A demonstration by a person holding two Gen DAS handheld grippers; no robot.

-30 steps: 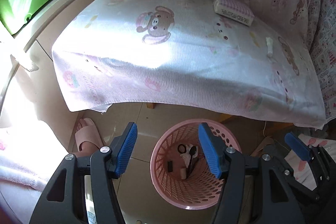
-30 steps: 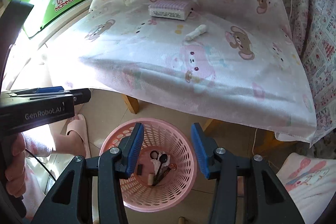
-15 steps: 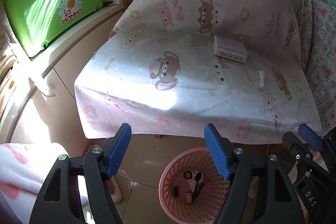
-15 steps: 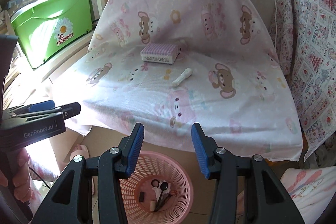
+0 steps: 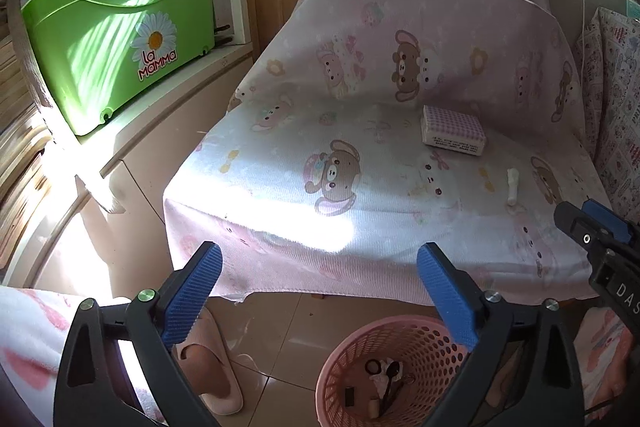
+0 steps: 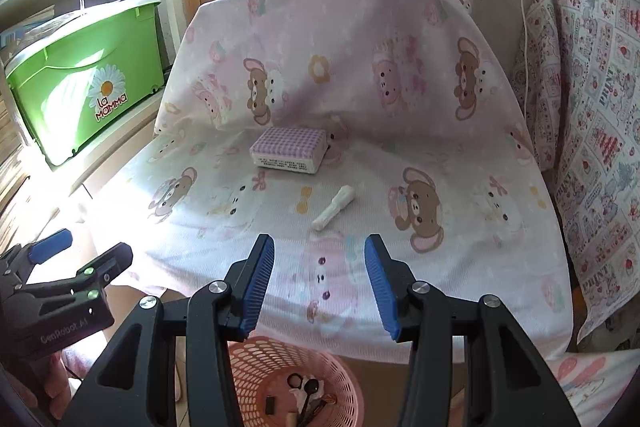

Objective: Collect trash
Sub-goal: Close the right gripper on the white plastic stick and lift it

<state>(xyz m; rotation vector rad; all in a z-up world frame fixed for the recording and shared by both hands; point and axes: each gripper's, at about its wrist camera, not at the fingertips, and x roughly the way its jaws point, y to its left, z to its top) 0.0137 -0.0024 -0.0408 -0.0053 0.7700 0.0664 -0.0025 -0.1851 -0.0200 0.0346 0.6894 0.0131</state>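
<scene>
A small white rolled scrap (image 6: 334,208) lies on the bear-print cloth over the seat (image 6: 460,267); it also shows in the left wrist view (image 5: 512,186). A purple-checked box (image 6: 289,149) sits behind it, also in the left wrist view (image 5: 453,130). A pink basket (image 6: 340,371) on the floor below the seat holds several small items; it shows in the left wrist view too (image 5: 340,367). My right gripper (image 6: 319,283) is open and empty above the seat's front edge, just short of the scrap. My left gripper (image 5: 318,293) is open and empty, off to the left.
A green "La Mamma" tub (image 5: 112,39) stands on a ledge at the left. A pink slipper (image 5: 210,367) lies on the tiled floor beside the basket. A patterned cloth (image 6: 592,147) hangs at the right. The seat back rises behind the box.
Both grippers have risen from over the basket and now face the seat. The basket has dropped to the bottom of both views. Both stay open and empty.
</scene>
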